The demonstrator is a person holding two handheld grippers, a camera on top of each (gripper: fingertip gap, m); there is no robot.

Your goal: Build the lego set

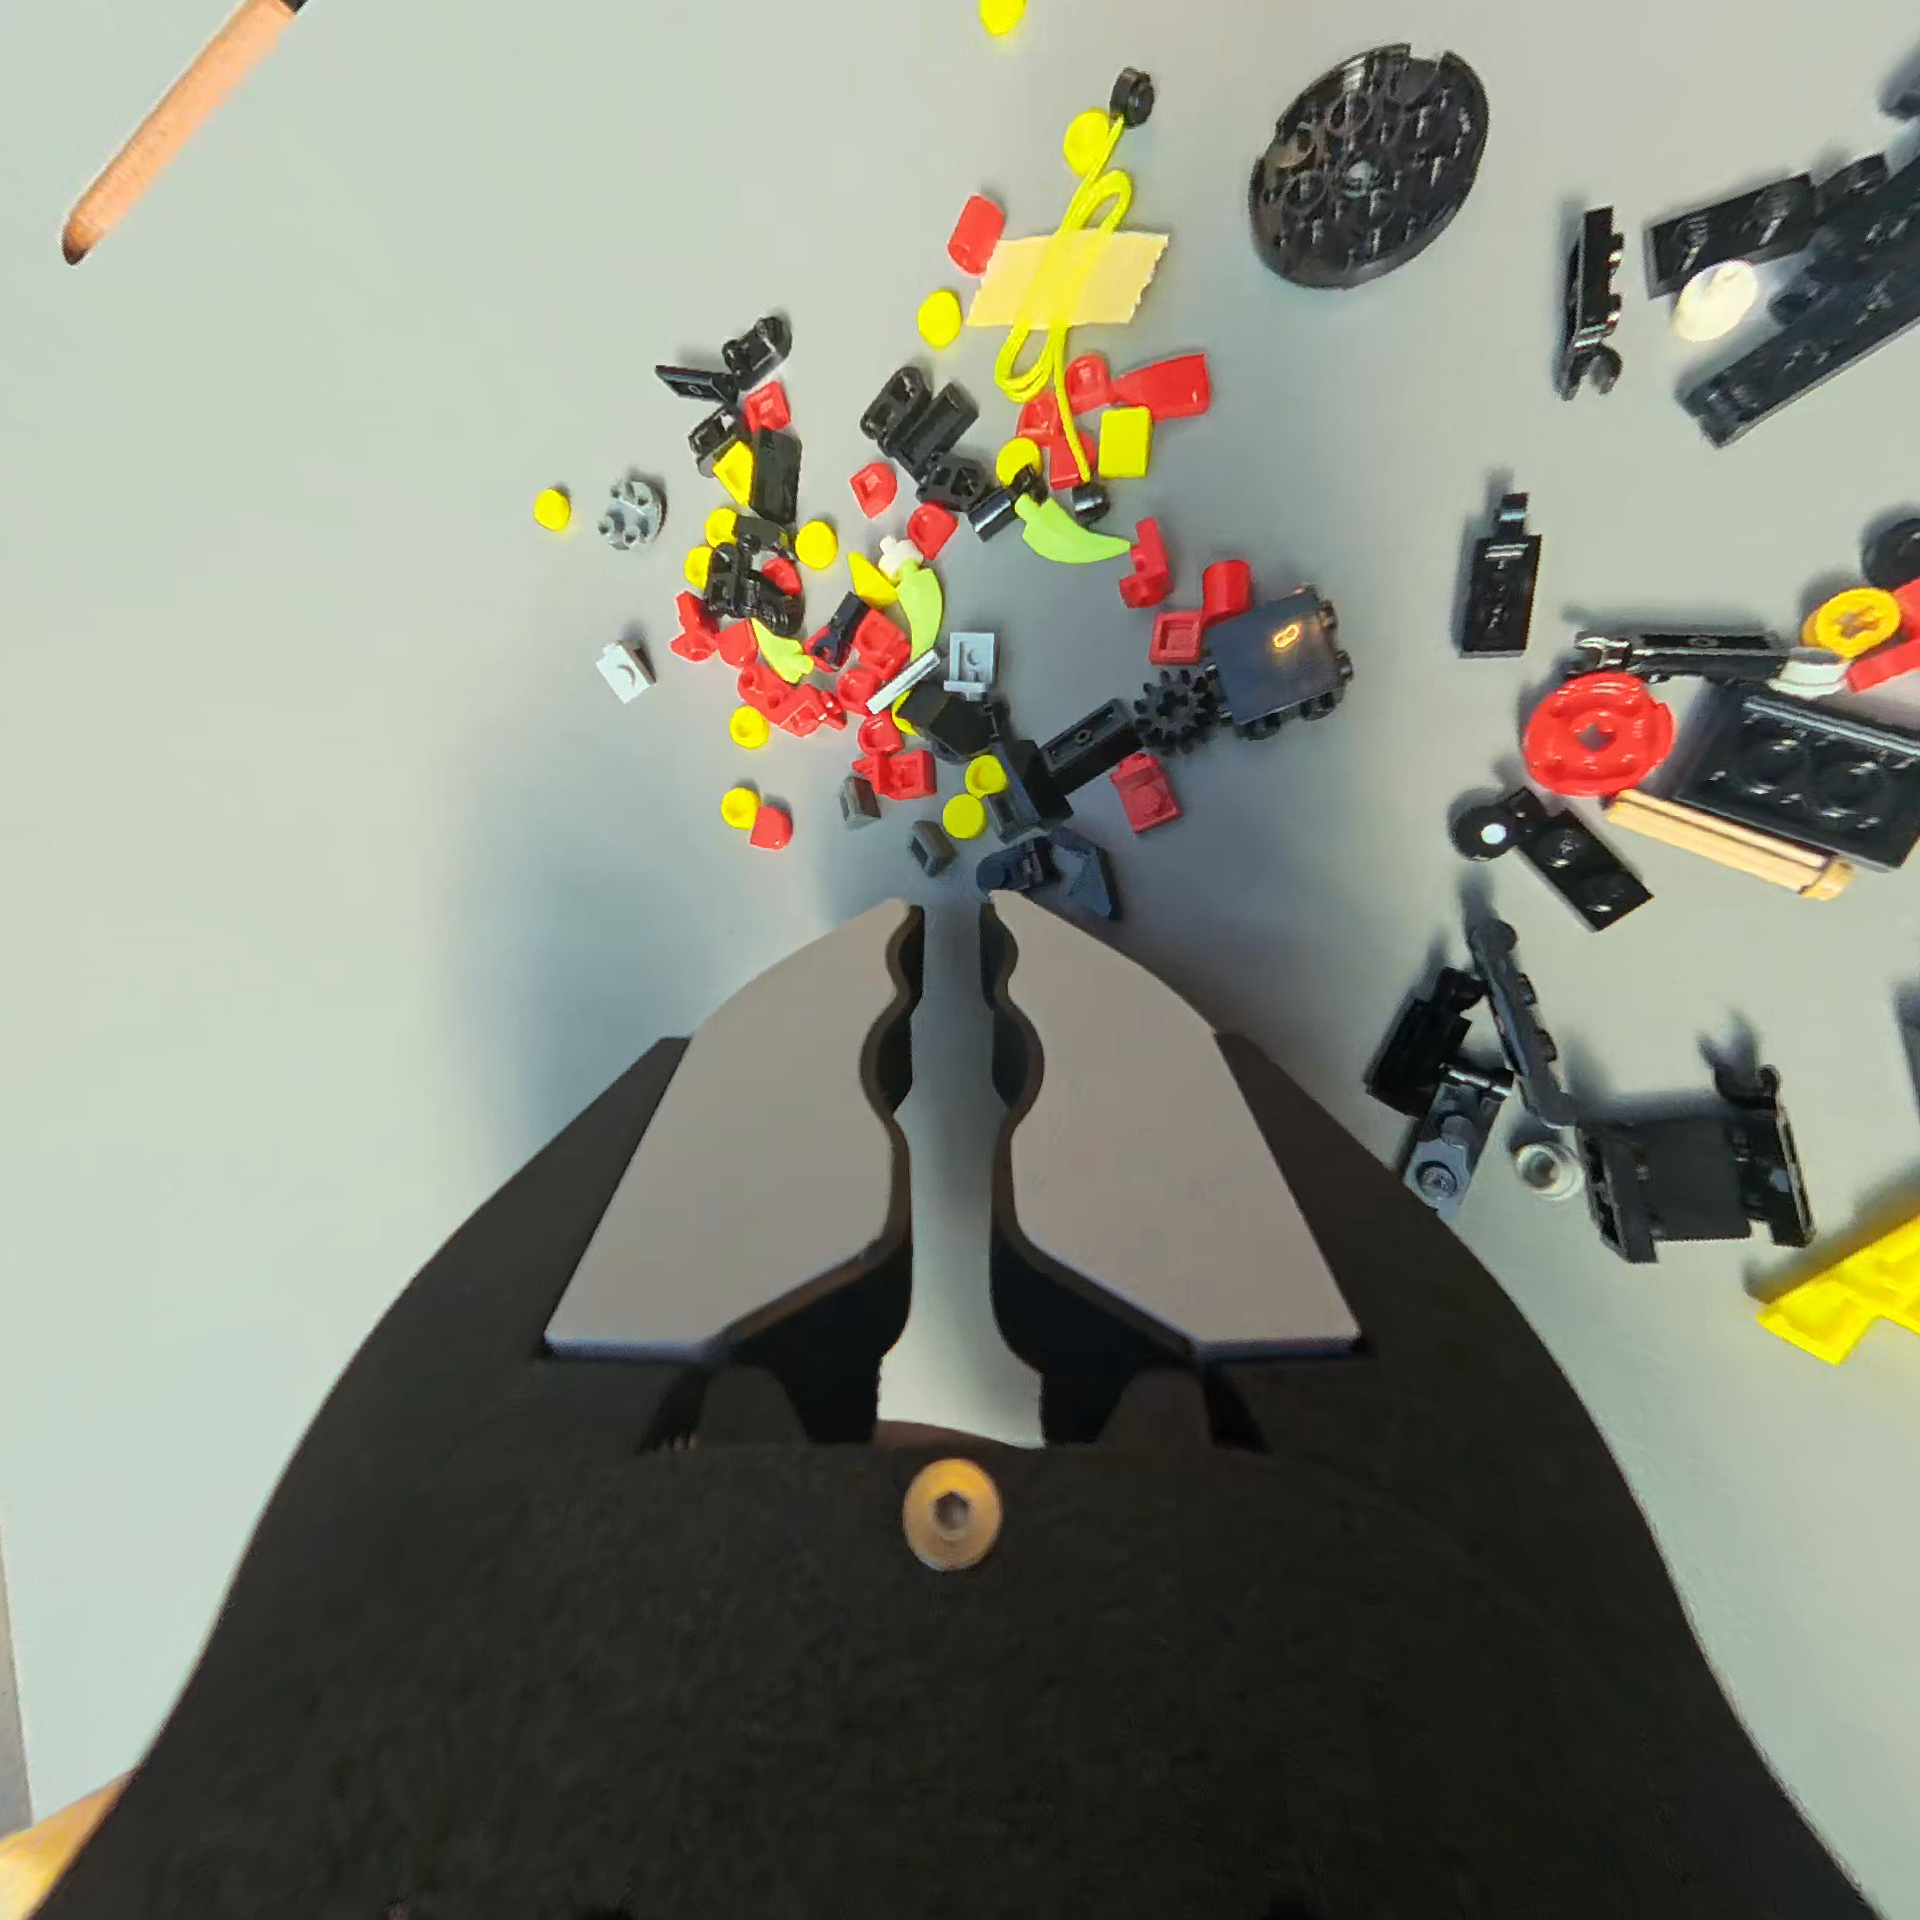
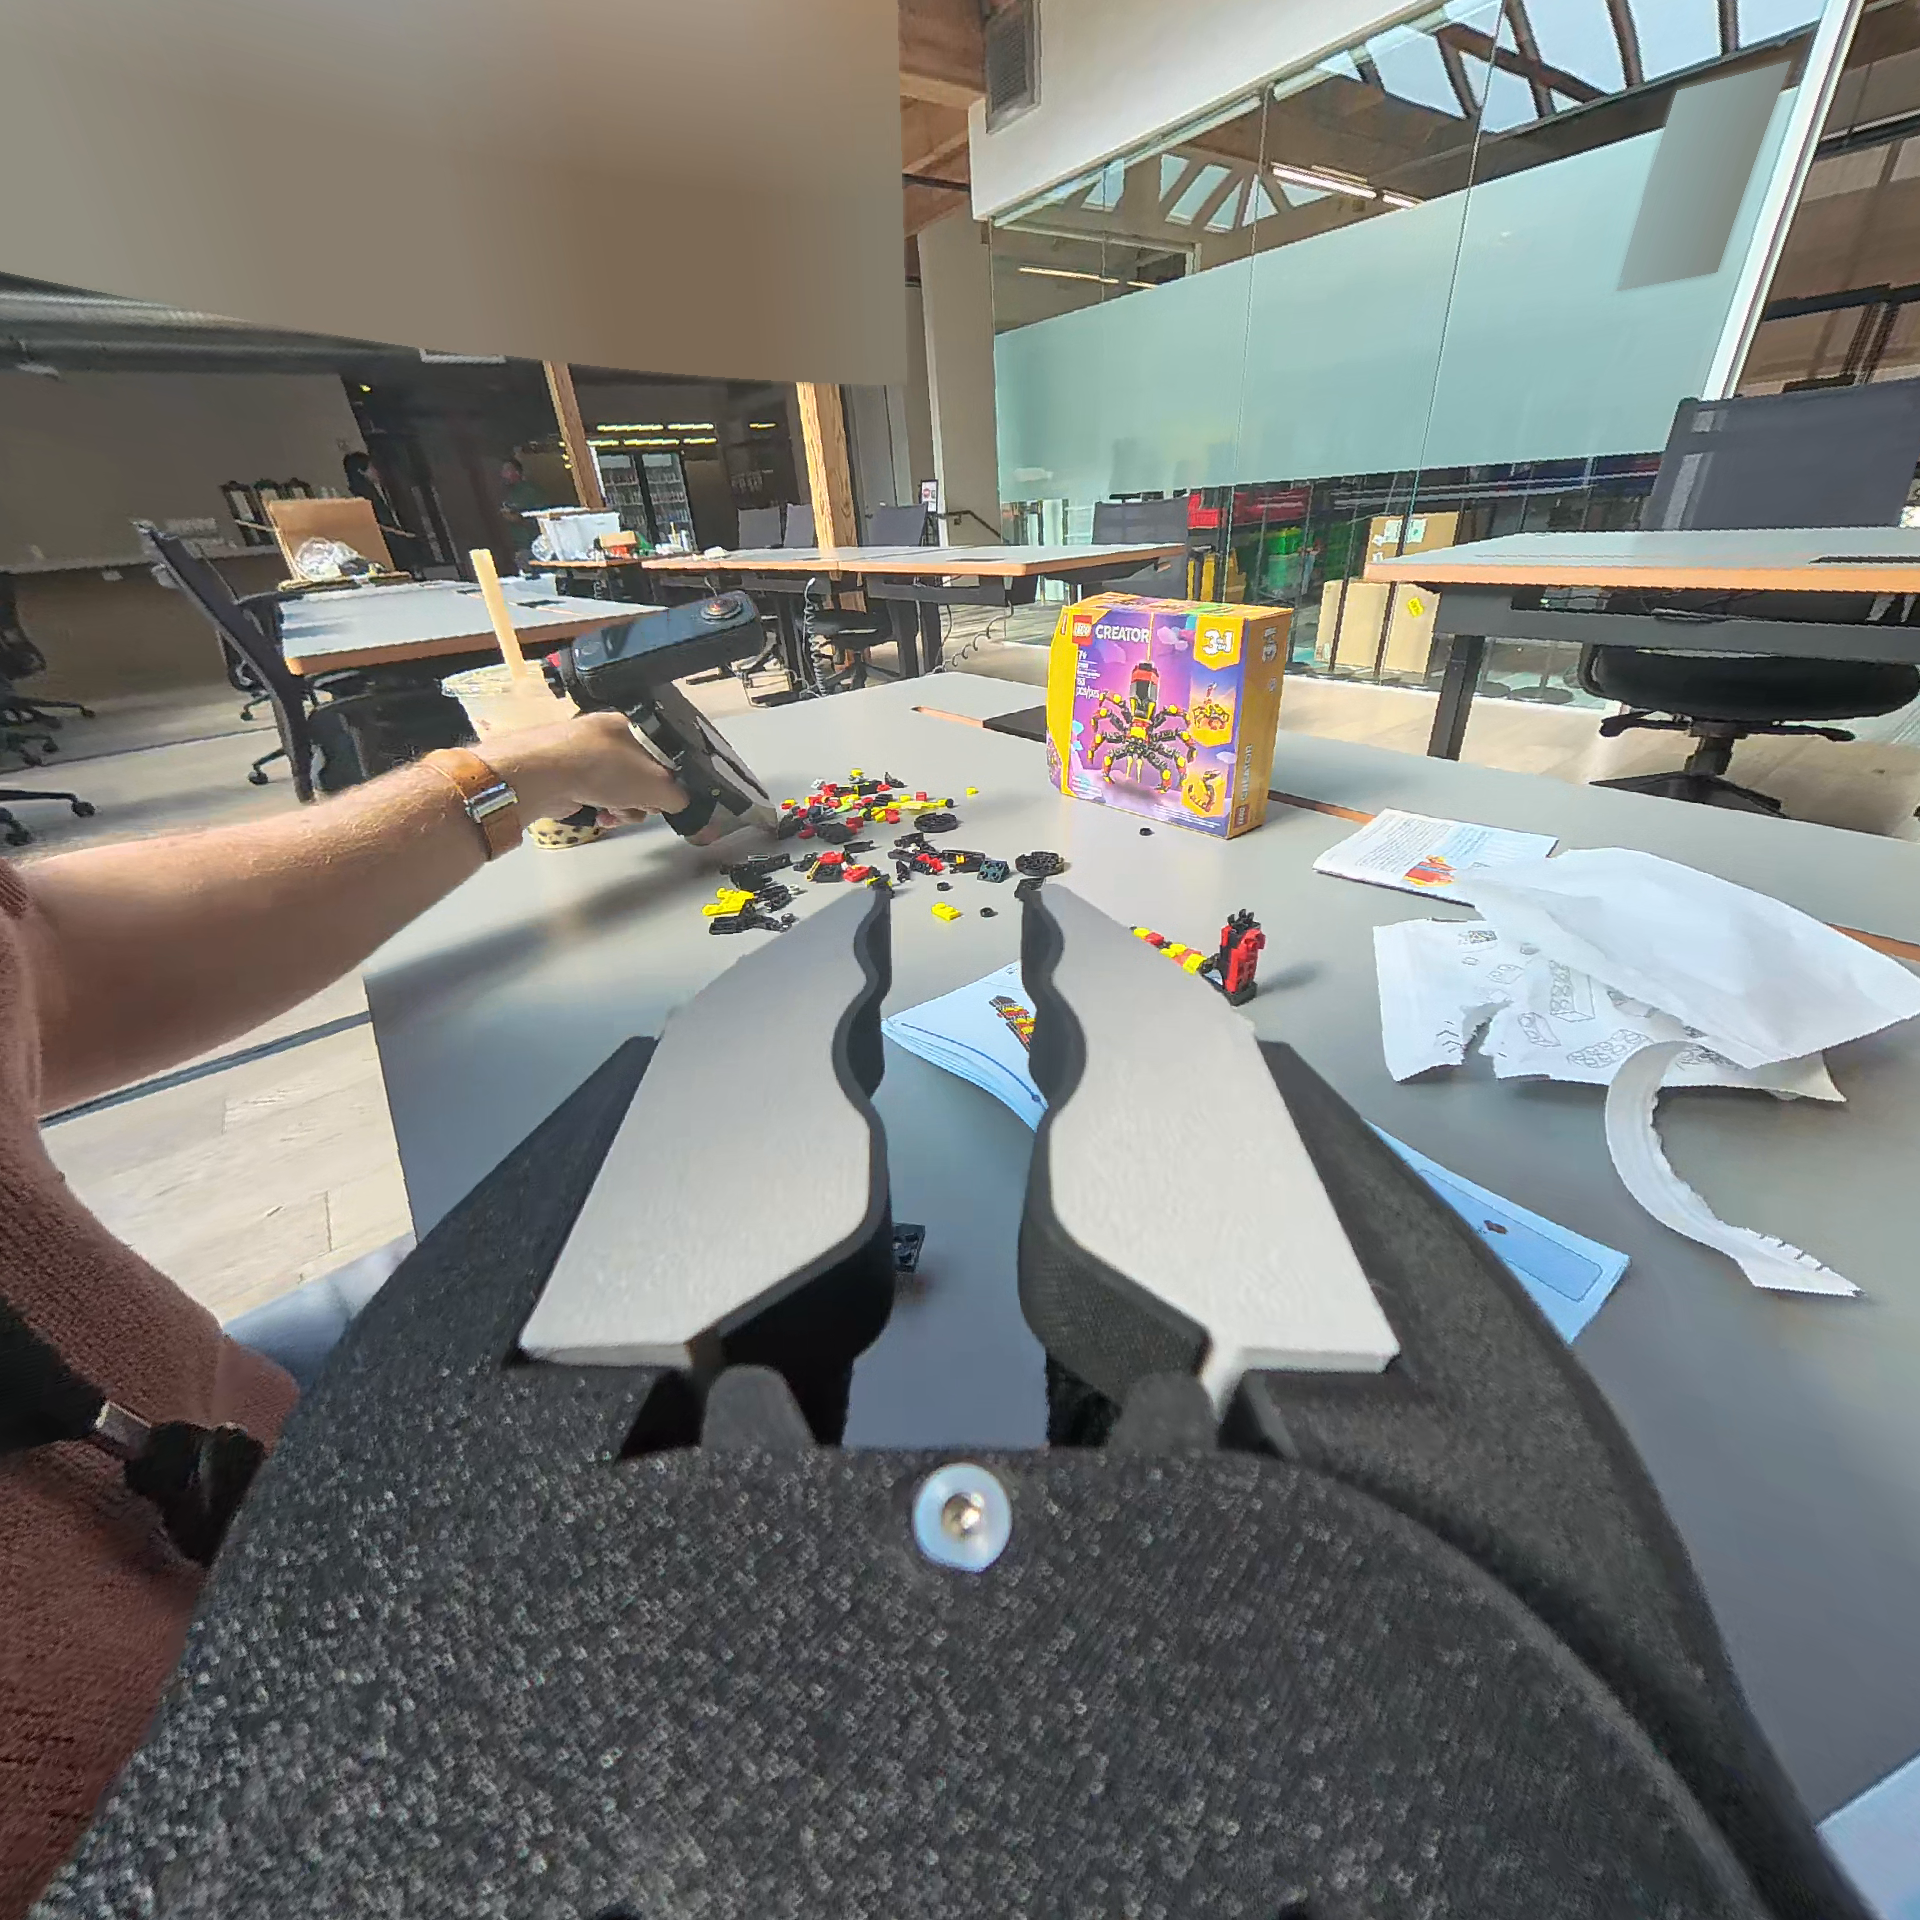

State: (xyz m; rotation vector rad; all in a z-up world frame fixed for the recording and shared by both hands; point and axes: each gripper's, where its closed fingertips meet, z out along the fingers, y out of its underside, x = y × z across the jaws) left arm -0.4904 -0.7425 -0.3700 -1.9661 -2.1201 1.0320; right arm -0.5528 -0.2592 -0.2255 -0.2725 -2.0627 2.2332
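Note:
A pile of small red, yellow and black Lego pieces [image 1: 914, 582] lies on the grey table [image 1: 312, 727]. My left gripper [image 1: 951, 912] points down at the pile's near edge, just short of a dark grey piece [image 1: 1081, 868]. Its jaws stand a narrow gap apart with nothing between them. It also shows in the right wrist view [image 2: 764, 821], held in a hand at the pile [image 2: 862, 805]. My right gripper [image 2: 956, 902] is open and empty above the near part of the table. A small red, black and yellow partial build [image 2: 1236, 951] stands to the right of its tips.
A black round plate [image 1: 1366, 166], a red round plate [image 1: 1595, 732] and larger black pieces [image 1: 1683, 1174] lie right of the pile. The set's box [image 2: 1164, 712] stands behind it. An instruction booklet [image 2: 966, 1039] lies under my right gripper. Torn paper bags [image 2: 1662, 977] lie right. A cup with a straw [image 2: 499, 686] stands left.

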